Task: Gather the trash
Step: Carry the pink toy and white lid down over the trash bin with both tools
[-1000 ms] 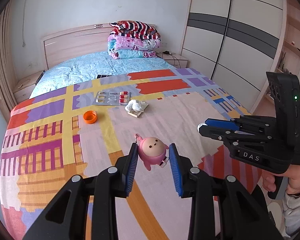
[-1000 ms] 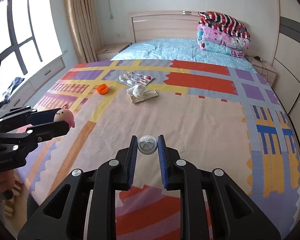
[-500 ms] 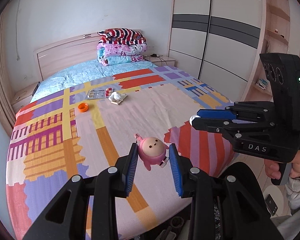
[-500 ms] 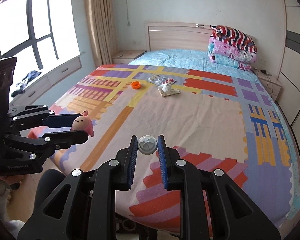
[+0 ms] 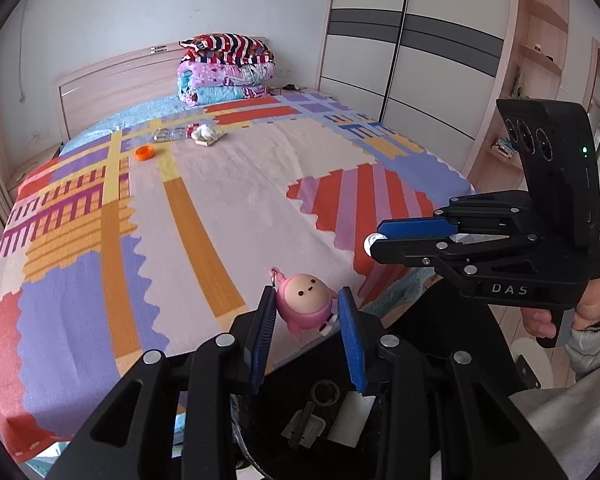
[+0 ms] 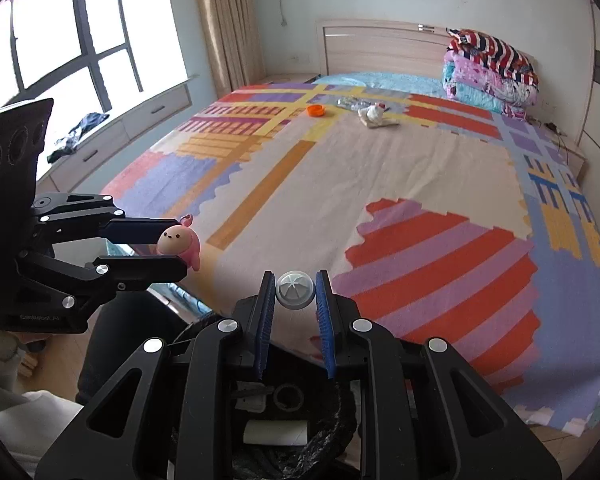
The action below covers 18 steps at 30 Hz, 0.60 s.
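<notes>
Below, the trash bin [image 6: 332, 436] is mostly hidden.

Glossy plastic pink figurine [image 5: 305, 300], soft cloth bedspread [image 5: 228, 200], wooden headboard [image 5: 112, 88]

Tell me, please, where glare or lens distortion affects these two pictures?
Right wrist view: the window is blown out white, hiding the outside, and the headboard bows. Left wrist view: even light, no glare, but the wardrobe lines curve and dark corners ring the frame.
</notes>
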Available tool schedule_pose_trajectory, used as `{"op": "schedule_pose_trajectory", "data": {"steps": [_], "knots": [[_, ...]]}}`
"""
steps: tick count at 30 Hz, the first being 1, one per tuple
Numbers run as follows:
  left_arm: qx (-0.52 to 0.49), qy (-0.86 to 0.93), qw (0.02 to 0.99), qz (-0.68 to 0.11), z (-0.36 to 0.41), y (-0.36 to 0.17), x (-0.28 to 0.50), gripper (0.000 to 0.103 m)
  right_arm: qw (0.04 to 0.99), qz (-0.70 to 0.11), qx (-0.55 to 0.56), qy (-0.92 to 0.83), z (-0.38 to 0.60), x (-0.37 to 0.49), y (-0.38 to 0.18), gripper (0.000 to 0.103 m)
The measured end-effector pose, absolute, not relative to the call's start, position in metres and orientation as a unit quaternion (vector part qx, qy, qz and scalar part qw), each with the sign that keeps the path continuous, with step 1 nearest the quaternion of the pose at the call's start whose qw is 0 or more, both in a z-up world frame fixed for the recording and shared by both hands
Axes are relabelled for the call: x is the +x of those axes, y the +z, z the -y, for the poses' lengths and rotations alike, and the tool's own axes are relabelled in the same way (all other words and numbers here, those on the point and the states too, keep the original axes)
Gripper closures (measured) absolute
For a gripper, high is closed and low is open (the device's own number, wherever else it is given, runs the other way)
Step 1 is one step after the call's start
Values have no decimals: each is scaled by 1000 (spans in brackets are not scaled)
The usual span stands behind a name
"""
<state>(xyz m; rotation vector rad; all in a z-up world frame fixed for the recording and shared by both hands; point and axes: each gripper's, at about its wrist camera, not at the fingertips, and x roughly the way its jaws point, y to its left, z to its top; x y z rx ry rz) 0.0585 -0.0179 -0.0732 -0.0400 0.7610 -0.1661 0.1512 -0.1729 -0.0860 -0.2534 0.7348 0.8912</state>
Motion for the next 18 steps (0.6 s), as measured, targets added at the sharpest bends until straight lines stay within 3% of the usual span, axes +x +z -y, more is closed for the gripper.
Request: {"op": "schedule_pose_trajectory", "data": {"steps": [18], "knots": [[-27, -83, 874, -478, 34, -176, 55, 72, 778, -446, -140, 420, 176, 128, -176, 82]]}}
